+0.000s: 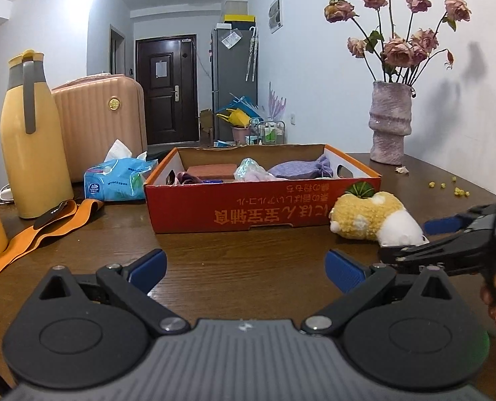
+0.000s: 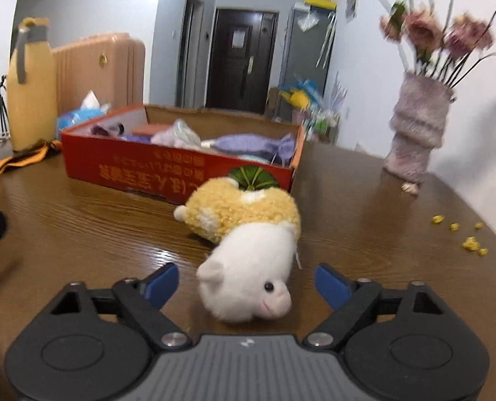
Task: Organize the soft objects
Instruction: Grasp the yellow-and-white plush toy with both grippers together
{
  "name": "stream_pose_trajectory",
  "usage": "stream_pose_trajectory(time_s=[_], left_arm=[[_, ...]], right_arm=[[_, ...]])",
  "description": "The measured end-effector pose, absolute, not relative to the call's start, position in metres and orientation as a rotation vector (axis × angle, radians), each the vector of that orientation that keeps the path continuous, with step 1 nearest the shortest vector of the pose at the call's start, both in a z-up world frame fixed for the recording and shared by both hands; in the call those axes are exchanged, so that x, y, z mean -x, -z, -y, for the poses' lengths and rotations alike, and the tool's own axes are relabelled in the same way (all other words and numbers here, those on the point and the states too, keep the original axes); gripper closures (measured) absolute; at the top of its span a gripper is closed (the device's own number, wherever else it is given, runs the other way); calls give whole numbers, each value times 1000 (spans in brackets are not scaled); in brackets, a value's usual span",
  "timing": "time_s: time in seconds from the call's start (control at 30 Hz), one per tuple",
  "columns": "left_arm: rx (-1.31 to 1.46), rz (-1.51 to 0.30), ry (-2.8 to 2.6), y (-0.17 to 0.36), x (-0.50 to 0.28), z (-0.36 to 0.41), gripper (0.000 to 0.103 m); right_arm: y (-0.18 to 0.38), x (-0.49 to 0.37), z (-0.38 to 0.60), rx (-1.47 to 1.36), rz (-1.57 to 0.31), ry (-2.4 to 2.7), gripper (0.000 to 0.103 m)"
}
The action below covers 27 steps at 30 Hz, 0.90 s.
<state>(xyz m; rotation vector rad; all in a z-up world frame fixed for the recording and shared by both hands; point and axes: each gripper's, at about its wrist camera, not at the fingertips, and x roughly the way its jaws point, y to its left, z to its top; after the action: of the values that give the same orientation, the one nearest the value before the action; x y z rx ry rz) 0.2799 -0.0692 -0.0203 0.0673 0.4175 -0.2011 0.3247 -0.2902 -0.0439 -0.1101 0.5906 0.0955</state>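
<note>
Left view: left gripper (image 1: 246,269) hangs low over the desk (image 1: 241,254), jaws wide and empty, facing the red box (image 1: 264,207). Right view: right gripper (image 2: 246,282) level, jaws spread around the plush toy (image 2: 248,254) lying beside the box. Closing only on the head could let it slip.

Brown wooden table (image 1: 248,267) with red box (image 1: 264,210), plush toy (image 2: 244,234) (on its side), vase (image 1: 389,123), thermos (image 1: 30,140).

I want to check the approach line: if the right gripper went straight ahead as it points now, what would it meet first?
Most likely the plush toy's white head, lying between the open right gripper's fingers; the red box sits farther behind.
</note>
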Motion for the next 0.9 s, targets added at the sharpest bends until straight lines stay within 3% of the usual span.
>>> stream_pose_trajectory(time_s=[0.03, 0.07, 0.1, 0.37, 0.47, 0.53, 0.67, 0.83, 0.9], left_arm=[[-68, -418, 202, 21, -282, 69, 0], [-69, -419, 202, 22, -283, 69, 0], [-71, -421, 203, 23, -284, 69, 0], [-26, -492, 377, 38, -273, 74, 0], [-21, -503, 450, 44, -267, 82, 4], [-9, -530, 499, 47, -269, 86, 9], [33, -576, 505, 51, -277, 86, 28], [44, -575, 503, 52, -273, 82, 30], [54, -576, 513, 52, -273, 79, 38]], right_arm=[[48, -333, 292, 91, -617, -111, 31], [50, -337, 293, 73, -635, -119, 48], [53, -337, 294, 57, -637, -117, 49], [53, -249, 271, 118, -593, -462, 49], [52, -226, 273, 107, -583, -452, 41], [51, -218, 277, 100, -561, -420, 27], [48, -217, 290, 47, -547, -387, 30], [51, -221, 287, 51, -563, -430, 44], [51, -223, 284, 54, -566, -435, 45]])
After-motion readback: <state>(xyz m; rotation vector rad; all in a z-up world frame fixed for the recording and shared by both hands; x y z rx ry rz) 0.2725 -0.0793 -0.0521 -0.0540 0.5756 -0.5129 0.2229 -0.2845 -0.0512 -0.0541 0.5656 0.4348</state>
